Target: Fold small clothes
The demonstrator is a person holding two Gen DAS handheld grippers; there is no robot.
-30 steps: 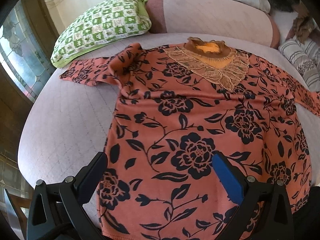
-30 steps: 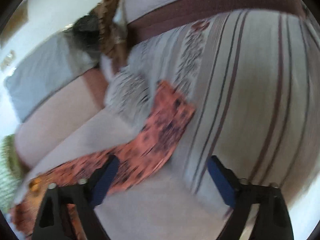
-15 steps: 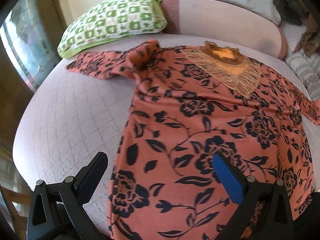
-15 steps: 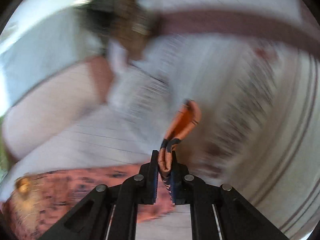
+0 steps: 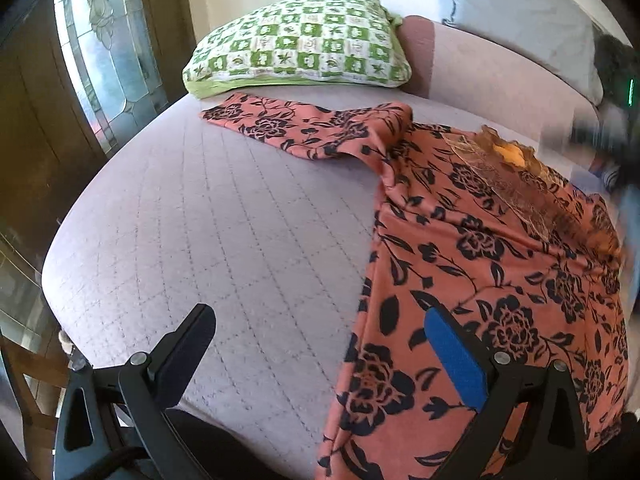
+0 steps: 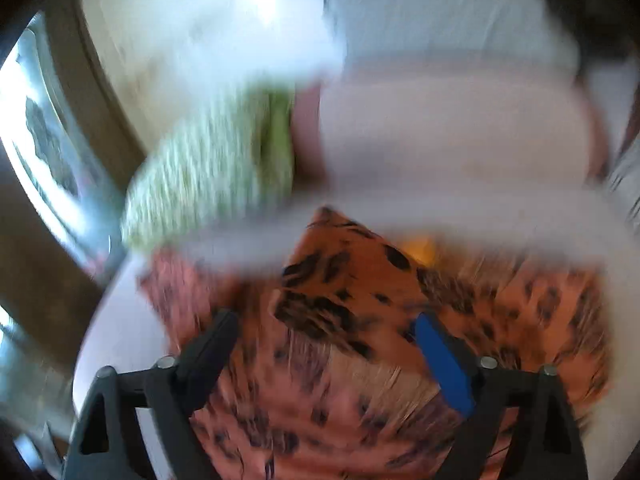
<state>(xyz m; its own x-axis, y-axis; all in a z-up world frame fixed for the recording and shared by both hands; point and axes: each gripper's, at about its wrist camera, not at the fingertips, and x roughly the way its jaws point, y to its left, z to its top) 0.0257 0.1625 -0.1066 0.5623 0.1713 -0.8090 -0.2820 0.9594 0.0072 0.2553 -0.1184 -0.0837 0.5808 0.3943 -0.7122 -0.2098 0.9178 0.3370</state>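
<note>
An orange top with black flowers lies face up on the pale quilted bed, its left sleeve stretched toward the pillow. My left gripper is open and empty, low over the top's left hem edge. In the blurred right wrist view the top has its right sleeve folded over the chest. My right gripper is open just above that folded sleeve, holding nothing.
A green and white checked pillow lies at the head of the bed, with a pink bolster and a grey pillow beside it. A glass-panelled window stands left of the bed edge.
My right gripper, shut on the right sleeve half a second ago, carried it over the chest and opened. My left gripper moved left, from over the top's front to its left hem edge.
</note>
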